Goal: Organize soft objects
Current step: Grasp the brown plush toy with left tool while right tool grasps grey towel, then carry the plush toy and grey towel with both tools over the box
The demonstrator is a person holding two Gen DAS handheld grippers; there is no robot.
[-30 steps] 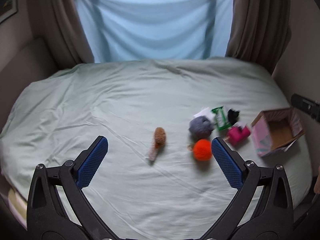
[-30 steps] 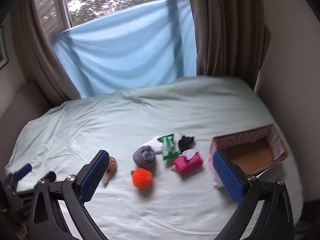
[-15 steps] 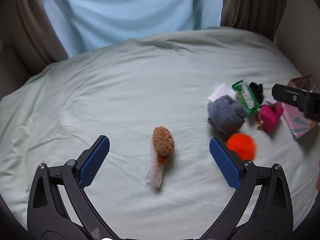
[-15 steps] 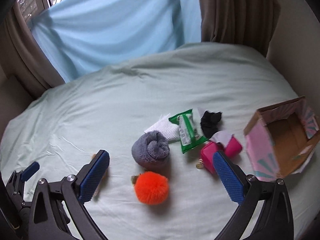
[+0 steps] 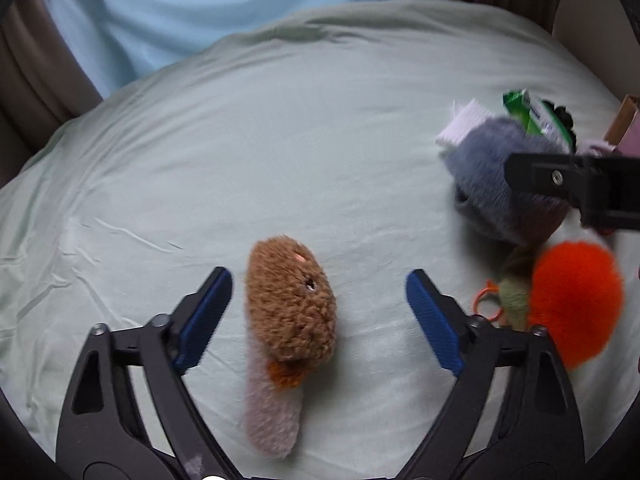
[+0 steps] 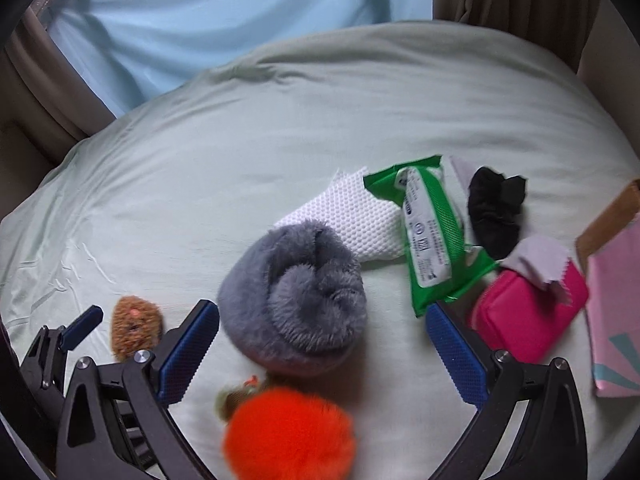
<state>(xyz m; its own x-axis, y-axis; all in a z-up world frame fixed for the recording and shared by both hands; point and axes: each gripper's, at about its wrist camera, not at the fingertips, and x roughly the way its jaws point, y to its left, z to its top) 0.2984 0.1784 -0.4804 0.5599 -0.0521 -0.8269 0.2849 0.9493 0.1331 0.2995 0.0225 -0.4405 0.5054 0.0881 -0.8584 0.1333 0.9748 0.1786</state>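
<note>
Both grippers have dropped closer to the bed [image 5: 280, 128] since the earlier frames, so the soft things fill far more of each view. The left gripper [image 5: 320, 312] hangs with its jaws spread wide and nothing between the pads but the brown plush toy [image 5: 290, 304], which lies on the sheet between them without touching either; its pale tail end points toward the near edge. The right gripper [image 6: 322, 346] is likewise released, jaws wide, straddling the grey fuzzy roll [image 6: 296, 300] from the near side, again with no contact visible.

Just near of the grey roll sits the orange pom-pom [image 6: 290, 434], blurred, with a small olive tag at its left. Behind the roll, a white mesh cloth [image 6: 352, 220] lies partly under it and under the green wipes pack [image 6: 428, 232], which lies just right of the roll. Right of the pack are a black scrunchie [image 6: 496, 210] and, nearer, a pink pouch [image 6: 528, 316] with a lilac cloth scrap [image 6: 538, 258] draped over its far edge. The pink cardboard box [image 6: 616, 300] stands at the far right edge. In the left wrist view the right gripper's black arm crosses in front of the grey roll. A light blue curtain [image 6: 224, 20] hangs behind the bed.
</note>
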